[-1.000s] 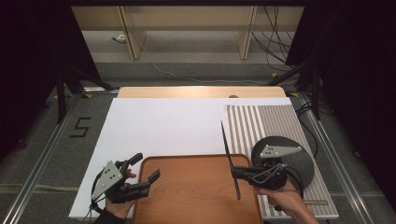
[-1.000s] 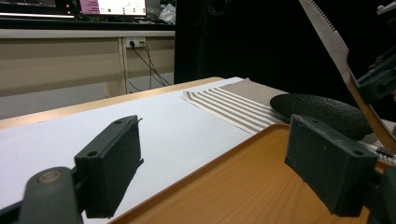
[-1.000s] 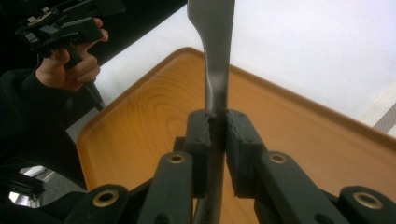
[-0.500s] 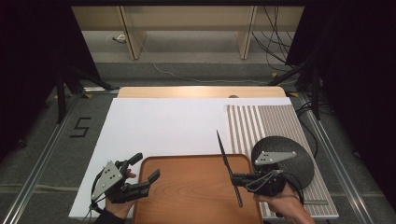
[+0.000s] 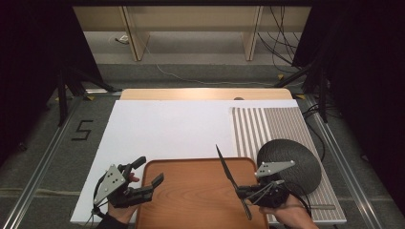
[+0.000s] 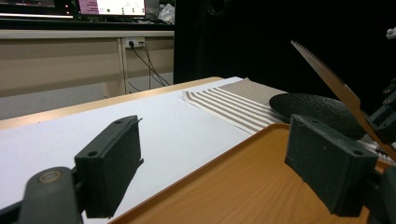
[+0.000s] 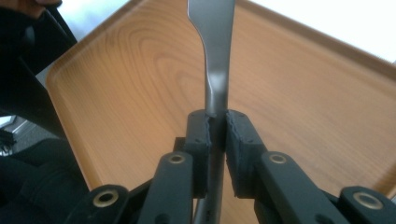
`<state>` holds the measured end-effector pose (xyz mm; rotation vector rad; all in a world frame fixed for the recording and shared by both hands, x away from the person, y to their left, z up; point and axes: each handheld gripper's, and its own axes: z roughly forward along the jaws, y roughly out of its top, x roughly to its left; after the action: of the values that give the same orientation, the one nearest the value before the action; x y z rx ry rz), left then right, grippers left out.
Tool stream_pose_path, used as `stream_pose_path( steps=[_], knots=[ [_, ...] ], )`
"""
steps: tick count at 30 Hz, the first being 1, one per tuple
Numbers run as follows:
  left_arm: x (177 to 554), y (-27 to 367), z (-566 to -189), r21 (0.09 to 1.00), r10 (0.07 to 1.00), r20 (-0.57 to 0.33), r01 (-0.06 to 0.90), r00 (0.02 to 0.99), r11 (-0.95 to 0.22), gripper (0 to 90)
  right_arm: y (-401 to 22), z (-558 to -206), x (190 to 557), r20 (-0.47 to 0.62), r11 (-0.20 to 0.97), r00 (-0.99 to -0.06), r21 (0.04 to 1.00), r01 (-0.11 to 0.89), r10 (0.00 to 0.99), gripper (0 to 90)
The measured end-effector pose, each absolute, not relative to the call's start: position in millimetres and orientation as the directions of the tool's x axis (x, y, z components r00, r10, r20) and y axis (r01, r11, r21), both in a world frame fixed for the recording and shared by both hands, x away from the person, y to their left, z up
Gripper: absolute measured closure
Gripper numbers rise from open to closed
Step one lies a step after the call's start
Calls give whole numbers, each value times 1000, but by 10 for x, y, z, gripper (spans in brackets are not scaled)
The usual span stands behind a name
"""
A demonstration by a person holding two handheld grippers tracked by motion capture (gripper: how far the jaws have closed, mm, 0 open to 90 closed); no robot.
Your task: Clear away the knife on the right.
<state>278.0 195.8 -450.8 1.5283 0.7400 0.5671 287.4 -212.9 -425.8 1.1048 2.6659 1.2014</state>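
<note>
High view showed a white sheet [image 5: 167, 129] across the frame's middle, a striped mat [image 5: 267, 124] at right, and a wooden tray [image 5: 191, 195] at lower centre. A dark round plate [image 5: 291, 162] lay on the mat at right of the tray. At lower right, the right gripper [image 5: 246, 192] was clamped on a serrated knife [image 5: 227, 169] above the tray. At lower left, the left gripper [image 5: 149, 172] stood with jaws apart, holding nothing.

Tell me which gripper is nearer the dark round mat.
Right. The right gripper, shut on the knife, sits just beside the dark round mat; the left gripper is across the wooden tray.
</note>
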Motion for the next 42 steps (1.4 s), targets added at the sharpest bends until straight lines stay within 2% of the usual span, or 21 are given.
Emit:
stream_pose_path(
  steps=[7,22,42],
  knots=[
    [2780,1955,-4507,993,736,-71,118,674,-13,178,-2123,-4311,2853,265,479,-751,632,609,605,807],
    [2775,1957,-4504,993,736,-69,114,673,-12,179,-2070,-4390,2839,206,569,-766,560,602,609,807],
    [2774,1950,-4505,994,737,-65,113,673,-15,179,-1931,-4505,2796,128,713,-804,396,578,581,807]
  ],
)
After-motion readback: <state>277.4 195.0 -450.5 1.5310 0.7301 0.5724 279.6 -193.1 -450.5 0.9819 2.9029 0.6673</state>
